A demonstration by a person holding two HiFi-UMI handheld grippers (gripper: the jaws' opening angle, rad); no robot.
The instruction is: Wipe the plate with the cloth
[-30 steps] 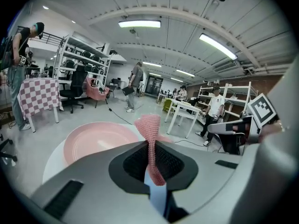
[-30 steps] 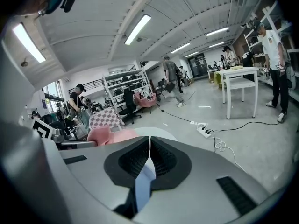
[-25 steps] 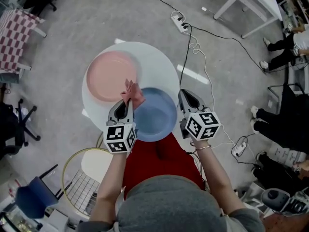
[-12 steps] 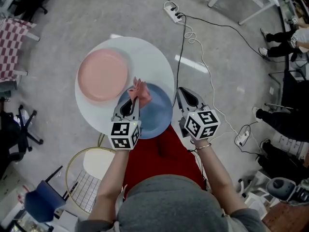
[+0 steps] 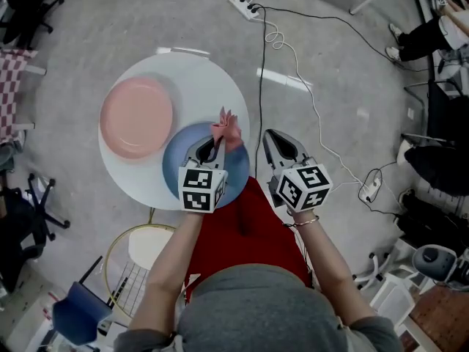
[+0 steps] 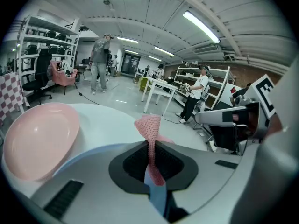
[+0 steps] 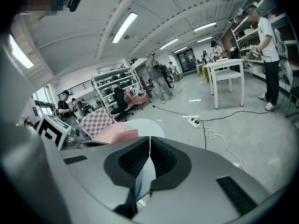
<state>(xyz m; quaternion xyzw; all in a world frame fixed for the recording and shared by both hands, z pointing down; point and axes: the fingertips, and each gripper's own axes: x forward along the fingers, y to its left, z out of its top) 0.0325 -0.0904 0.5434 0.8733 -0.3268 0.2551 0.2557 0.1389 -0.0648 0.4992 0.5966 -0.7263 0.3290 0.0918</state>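
**Cloth held over the blue plate**

The left tongs [image 5: 211,147] were clenched on a pink waffle-weave cloth [image 5: 226,127], its crumpled end sticking out past the tips. The smooth round blue plate [image 5: 179,160] lay directly beneath them, at the near edge of the white round bench [image 5: 212,86], so these were the nearer pair. The right tongs [image 5: 272,136], closed on nothing, hung just right of the plate. A pink plate [image 5: 137,117] sat far left.

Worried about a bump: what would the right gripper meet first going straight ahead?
Likely nothing near: the right gripper, shut and empty, aims just over the table's right edge toward floor and a cable. Depth unclear.
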